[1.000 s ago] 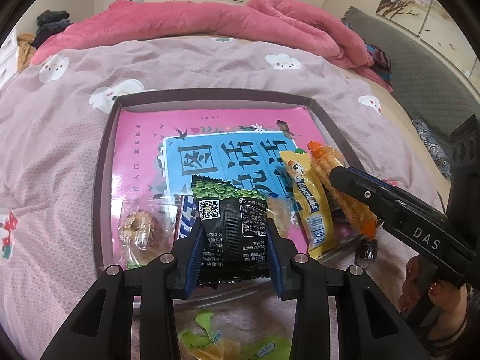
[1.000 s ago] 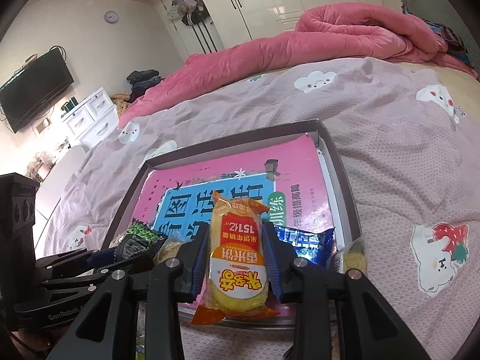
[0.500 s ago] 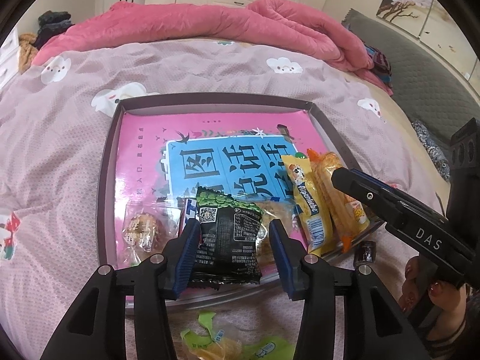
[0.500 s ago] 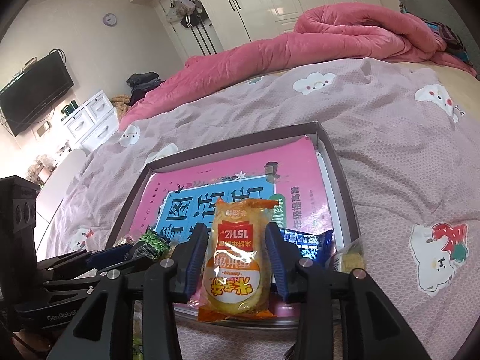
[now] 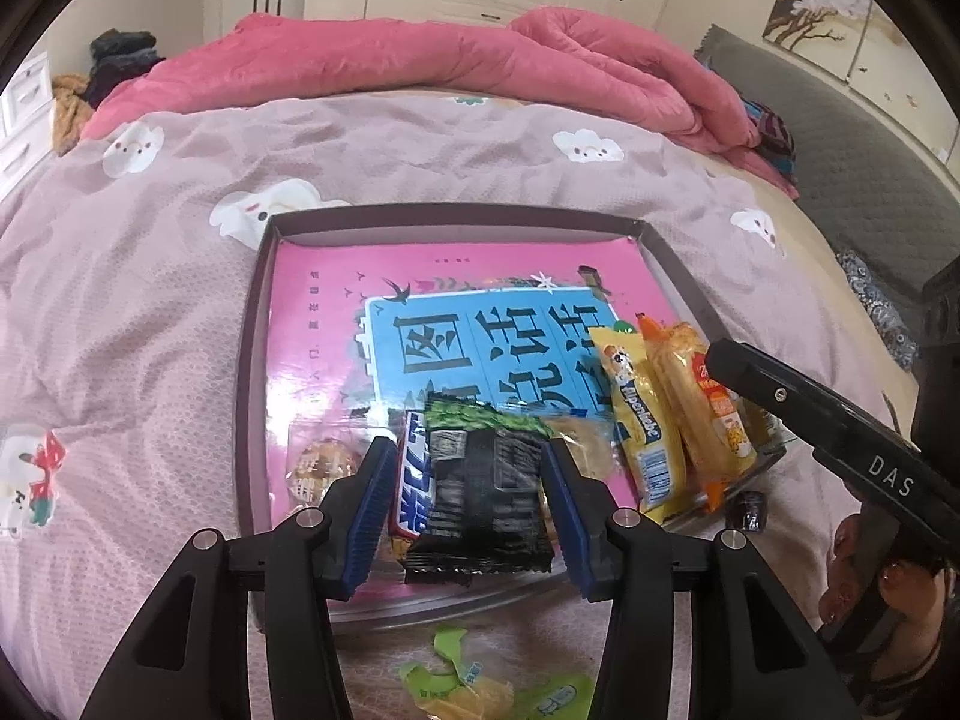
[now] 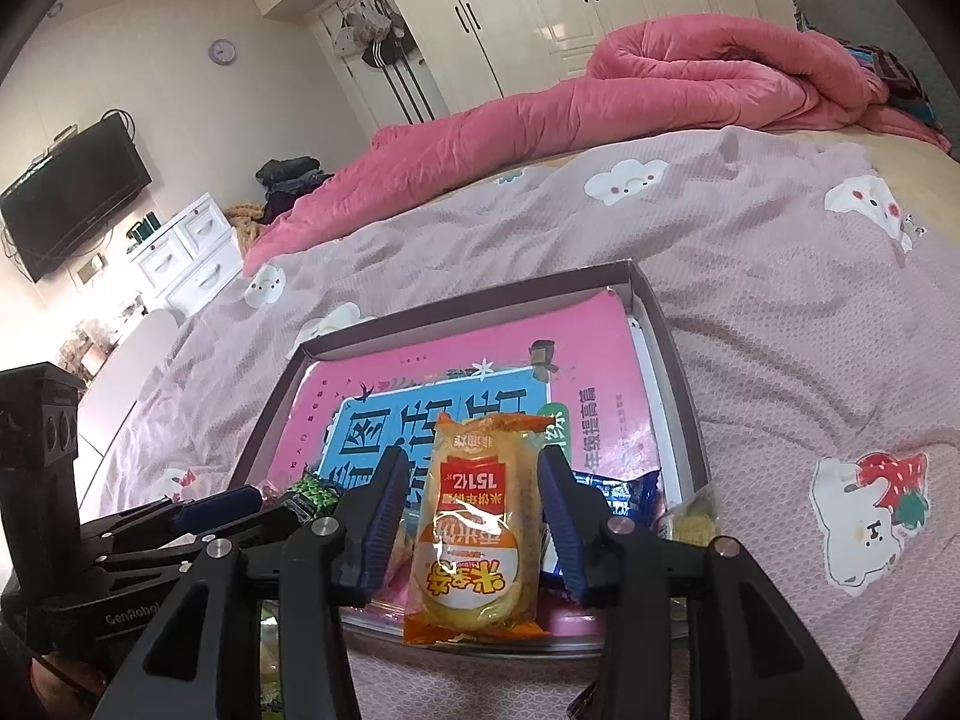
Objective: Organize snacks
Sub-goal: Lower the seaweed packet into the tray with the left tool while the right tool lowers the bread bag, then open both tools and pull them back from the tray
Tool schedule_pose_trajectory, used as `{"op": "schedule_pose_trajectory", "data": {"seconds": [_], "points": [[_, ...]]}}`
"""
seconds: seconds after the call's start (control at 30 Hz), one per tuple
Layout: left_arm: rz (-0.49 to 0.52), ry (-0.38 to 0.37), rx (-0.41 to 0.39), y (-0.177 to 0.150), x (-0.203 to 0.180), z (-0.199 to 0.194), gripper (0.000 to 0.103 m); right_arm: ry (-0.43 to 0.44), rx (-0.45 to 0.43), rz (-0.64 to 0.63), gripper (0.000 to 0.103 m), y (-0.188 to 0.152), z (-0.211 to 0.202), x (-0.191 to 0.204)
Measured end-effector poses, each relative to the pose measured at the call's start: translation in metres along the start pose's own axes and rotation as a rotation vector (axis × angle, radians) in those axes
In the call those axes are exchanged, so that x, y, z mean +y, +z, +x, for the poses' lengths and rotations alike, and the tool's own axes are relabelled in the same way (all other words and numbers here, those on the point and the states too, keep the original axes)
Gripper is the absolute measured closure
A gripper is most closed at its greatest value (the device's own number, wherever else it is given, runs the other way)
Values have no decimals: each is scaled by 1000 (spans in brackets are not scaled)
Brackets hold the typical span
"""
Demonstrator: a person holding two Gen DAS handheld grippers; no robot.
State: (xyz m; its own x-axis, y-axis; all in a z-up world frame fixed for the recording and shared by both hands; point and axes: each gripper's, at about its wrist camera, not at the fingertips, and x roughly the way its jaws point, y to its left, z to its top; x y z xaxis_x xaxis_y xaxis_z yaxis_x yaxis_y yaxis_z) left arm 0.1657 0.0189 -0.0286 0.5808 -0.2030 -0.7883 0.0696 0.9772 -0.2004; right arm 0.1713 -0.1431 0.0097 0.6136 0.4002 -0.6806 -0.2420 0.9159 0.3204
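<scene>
The black snack packet (image 5: 483, 495) is seen lying in the shallow box (image 5: 249, 360) on the bed, directly between the fingers of the left gripper (image 5: 471, 507), its long axis running along them. These fingers stand apart with a gap on each side, so nothing is held. The orange rice-cracker packet (image 6: 474, 534) lies likewise between the open fingers of the right gripper (image 6: 471, 519), lengthwise, its near end overhanging the box's near edge; it is not clamped either. Each packet is judged released. For a further pick, the green-wrapped snacks (image 5: 474, 684) below the left fingers, outside the box, are nearer the left hand. These are shown only in the left view; the blue packet (image 6: 624, 489) beyond the right fingers is shown only in the right.
</scene>
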Motion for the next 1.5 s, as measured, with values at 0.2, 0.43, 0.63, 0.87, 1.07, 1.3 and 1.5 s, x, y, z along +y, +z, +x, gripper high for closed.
{"op": "schedule_pose_trajectory", "data": {"seconds": [0.2, 0.43, 0.63, 0.87, 1.07, 1.3, 1.5], "points": [[-3, 0, -7, 1, 0, -5, 51, -4, -25, -10, 52, 1, -8, 2], [-10, -17, -18, 1, -2, -14, 40, -8, -46, -3, 47, 3, -16, 0], [-6, -10, -24, 0, -4, -21, 39, -6, -63, 3, 45, 4, -22, -2], [1, -1, -29, -3, -7, -28, 37, -13, -84, -20, 40, 2, -34, 2], [4, 11, -32, -6, -8, -36, 32, -21, -96, -47, 37, -1, -42, 6], [12, 14, -30, -13, -9, -46, 24, -48, -108, -52, 37, -7, -56, 6], [9, 31, -5, -27, -3, -53, 24, -72, -112, -8, 33, -16, -73, -4]]}}
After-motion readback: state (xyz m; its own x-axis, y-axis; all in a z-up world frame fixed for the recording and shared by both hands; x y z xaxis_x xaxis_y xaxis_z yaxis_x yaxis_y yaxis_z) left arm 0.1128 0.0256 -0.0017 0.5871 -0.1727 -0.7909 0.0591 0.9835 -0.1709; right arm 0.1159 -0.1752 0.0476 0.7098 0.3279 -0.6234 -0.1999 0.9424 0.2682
